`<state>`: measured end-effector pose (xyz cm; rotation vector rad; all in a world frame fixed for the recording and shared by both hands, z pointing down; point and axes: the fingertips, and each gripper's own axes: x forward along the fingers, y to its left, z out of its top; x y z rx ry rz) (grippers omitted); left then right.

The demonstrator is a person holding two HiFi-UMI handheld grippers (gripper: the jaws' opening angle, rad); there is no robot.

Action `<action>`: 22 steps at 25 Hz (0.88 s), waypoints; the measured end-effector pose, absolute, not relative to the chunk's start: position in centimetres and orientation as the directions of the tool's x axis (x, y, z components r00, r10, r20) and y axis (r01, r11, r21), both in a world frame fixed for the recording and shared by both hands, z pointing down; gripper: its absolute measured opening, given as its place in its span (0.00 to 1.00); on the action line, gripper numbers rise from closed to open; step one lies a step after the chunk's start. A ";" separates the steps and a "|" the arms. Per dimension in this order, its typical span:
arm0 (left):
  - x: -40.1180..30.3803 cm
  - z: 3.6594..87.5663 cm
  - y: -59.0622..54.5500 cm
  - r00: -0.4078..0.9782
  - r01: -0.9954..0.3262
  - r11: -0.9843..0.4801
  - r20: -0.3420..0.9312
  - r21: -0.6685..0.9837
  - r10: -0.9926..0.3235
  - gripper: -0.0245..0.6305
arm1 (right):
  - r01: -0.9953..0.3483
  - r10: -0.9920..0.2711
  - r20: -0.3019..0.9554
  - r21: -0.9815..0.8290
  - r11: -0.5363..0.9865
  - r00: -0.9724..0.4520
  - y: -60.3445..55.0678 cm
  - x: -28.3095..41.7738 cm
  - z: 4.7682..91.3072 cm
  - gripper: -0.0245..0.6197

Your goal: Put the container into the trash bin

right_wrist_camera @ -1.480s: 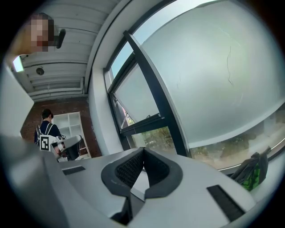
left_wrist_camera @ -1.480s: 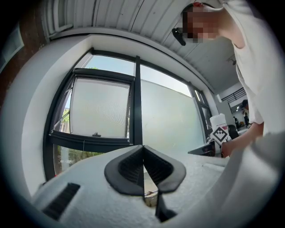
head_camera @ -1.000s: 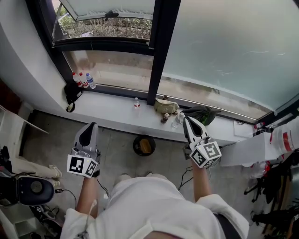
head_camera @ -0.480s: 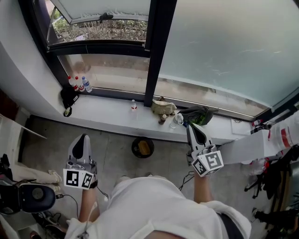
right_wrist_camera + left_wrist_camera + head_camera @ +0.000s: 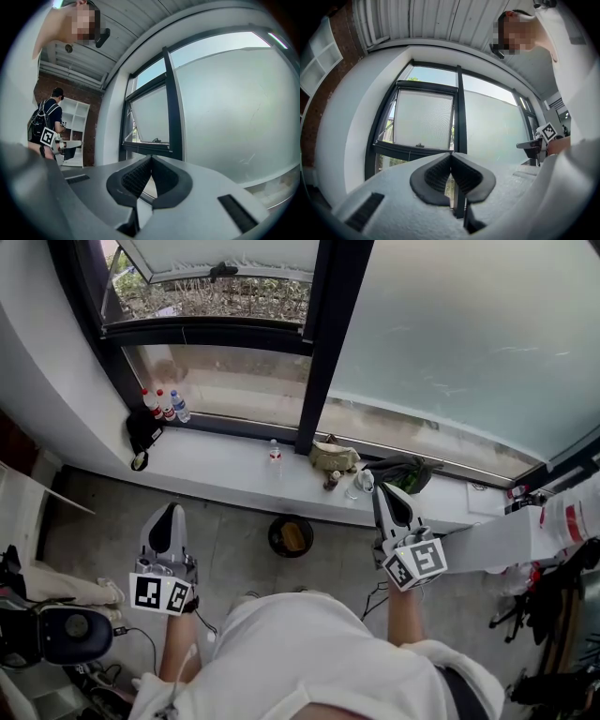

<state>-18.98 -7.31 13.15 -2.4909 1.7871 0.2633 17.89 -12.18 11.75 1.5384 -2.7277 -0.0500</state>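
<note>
The container (image 5: 353, 487) is seen on the window sill (image 5: 216, 468), near the tip of the right gripper (image 5: 385, 491). It is clear and looks very small in the head view, so which way it points and how its long side runs cannot be told. The trash bin (image 5: 273, 538) is set on the floor (image 5: 225, 542) below the sill, between the two grippers, with its open top up. Something yellow-brown (image 5: 293, 536) is seen inside it. The jaws of the right gripper are pressed together, with nothing between them. The jaws of the left gripper (image 5: 167, 515) are closed too, and nothing is held. Compared with a second ago, the left gripper is found farther back from the sill. The right gripper's tip has been pulled a little away from the container.
</note>
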 end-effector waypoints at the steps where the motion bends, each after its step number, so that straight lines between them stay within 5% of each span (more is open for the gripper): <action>1: -19.0 13.1 -7.3 0.312 -0.945 -0.325 -0.175 0.049 -0.934 0.06 | -0.852 -0.853 -0.005 0.032 0.522 -0.523 -12.3 17.5 11.8 0.04; 22: -19.3 12.7 -7.9 0.353 -0.929 -0.367 -0.181 0.050 -0.918 0.06 | -0.855 -0.857 -0.022 0.078 0.512 -0.515 -12.5 14.5 11.8 0.04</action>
